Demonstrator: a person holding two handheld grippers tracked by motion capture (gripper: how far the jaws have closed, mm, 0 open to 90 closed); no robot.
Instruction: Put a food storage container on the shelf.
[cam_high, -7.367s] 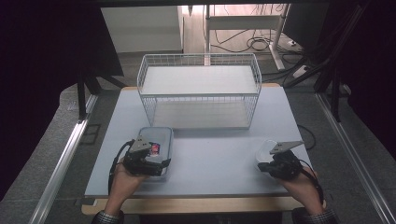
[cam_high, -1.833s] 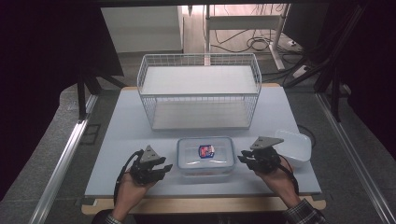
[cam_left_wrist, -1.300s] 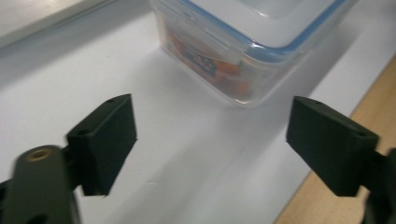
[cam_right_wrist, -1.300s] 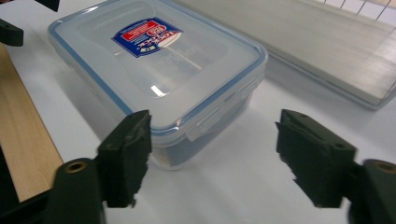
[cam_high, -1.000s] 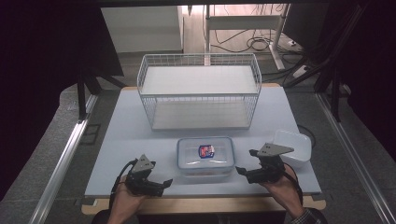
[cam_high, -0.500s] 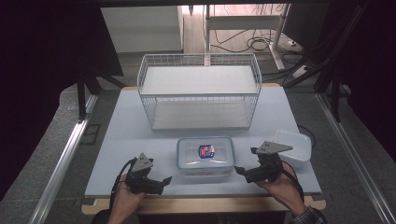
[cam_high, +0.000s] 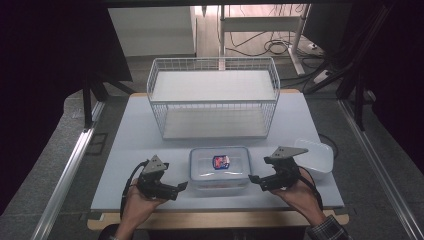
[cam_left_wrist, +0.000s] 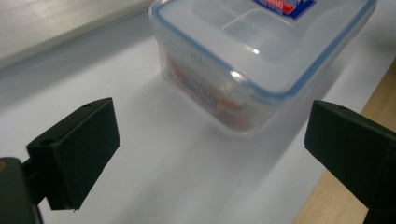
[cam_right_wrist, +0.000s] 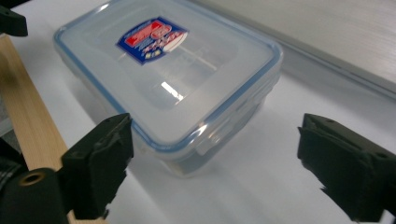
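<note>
**Both grippers line up on the lidded food box**

A clear plastic food box with a blue-edged lid and a red-and-blue label sits on the pale surface, near its front edge and just in front of the white wire basket. The left gripper waits just off the box's left end and the right gripper just off its right end, each pointing inward at it. A second, frosted container lies on the surface to the right, beyond the right hand.

In the left gripper view the jaws stand wide apart with nothing between them but bare surface; the corner of the box lies ahead of them, and something orange and printed shows through its wall. In the right gripper view the jaws are also wide, and have just been closing in a little; the near corner of the box lies ahead of and between them, but neither pad presses on it.

The step in hand looks like the approach: the box is bracketed but not yet touched. The lid appears seated, with a side flap showing at the near end in the right gripper view, though whether it is latched I cannot tell. The next move probably calls for each gripper to ease inward and settle on an end flap or on the box's ends, squarely and at matching height, so the box does not slide towards the front edge or twist when pressed from one side first.
</note>
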